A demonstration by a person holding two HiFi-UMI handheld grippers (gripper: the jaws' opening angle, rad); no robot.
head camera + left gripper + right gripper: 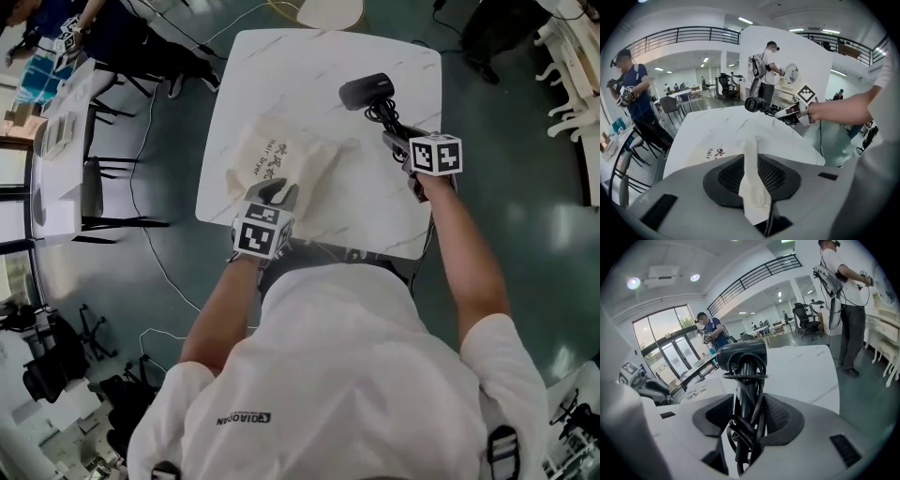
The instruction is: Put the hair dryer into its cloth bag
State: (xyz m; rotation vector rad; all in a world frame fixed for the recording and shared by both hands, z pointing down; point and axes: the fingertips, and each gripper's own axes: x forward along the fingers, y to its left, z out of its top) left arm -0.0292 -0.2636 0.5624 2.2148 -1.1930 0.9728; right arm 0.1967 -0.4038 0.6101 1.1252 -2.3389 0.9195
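Hair dryer [367, 91]: judged rigid, fairly heavy, cord-wrapped; best held at handle. My right gripper [396, 141] clamps it there, upper right of centre, over table [281, 56]. Cloth bag [272, 155] limp; my left gripper [275, 194] stands spread around its fold.

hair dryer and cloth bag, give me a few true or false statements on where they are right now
1. The black hair dryer sits between the right gripper's jaws. True.
2. Its black cord trails loose across the table. False: it is wound round the handle.
3. The cream printed cloth bag lies on the white marble table. True.
4. The dryer is inside the bag. False: it is outside, beside it.
5. The left gripper has nothing between its jaws. False: a fold of the bag is there.
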